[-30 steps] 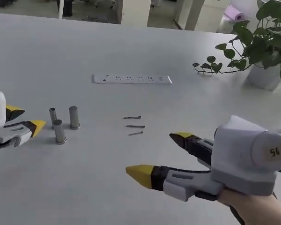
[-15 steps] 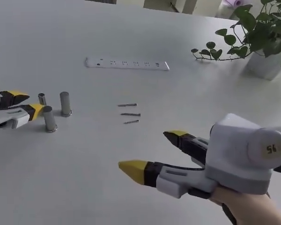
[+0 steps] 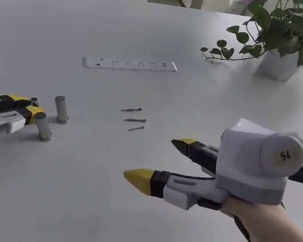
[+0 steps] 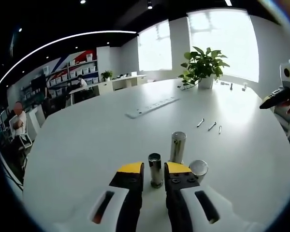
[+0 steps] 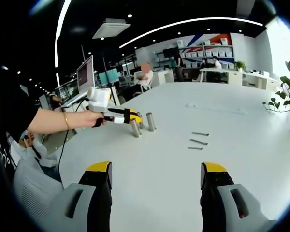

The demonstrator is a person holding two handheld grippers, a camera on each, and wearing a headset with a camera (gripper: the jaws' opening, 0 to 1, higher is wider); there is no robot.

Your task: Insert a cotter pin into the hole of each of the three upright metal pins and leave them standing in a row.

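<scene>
Left gripper (image 4: 153, 167): low over the table (image 3: 91, 191) at the left edge of the head view, jaws narrowed to a slim gap.
Between its jaws: the rear pin (image 4: 155, 175), upright, standing right at the yellow tips.
Left grip: cannot tell. The tips sit just beside the rear pin on both sides, but it is unclear whether they actually press on it.
Tall pin (image 3: 61, 109): upright, just beyond the left gripper's tips, free of the jaws.
Front pin (image 3: 43, 127): upright, just beside the outer face of one left jaw, on the side nearer the person.
Pin group: a tight cluster rather than a straight row.
Cotter pins (image 3: 135, 120): three, lying flat, roughly parallel, one behind the other; well apart from the upright pins, between them and the right gripper.
Right gripper (image 3: 156, 160): held above the table near the person, jaws spread wide, nothing between them.
Power strip (image 3: 130, 64): flat on the table beyond the cotter pins.
Potted plant (image 3: 280, 63): far right corner of the table.
</scene>
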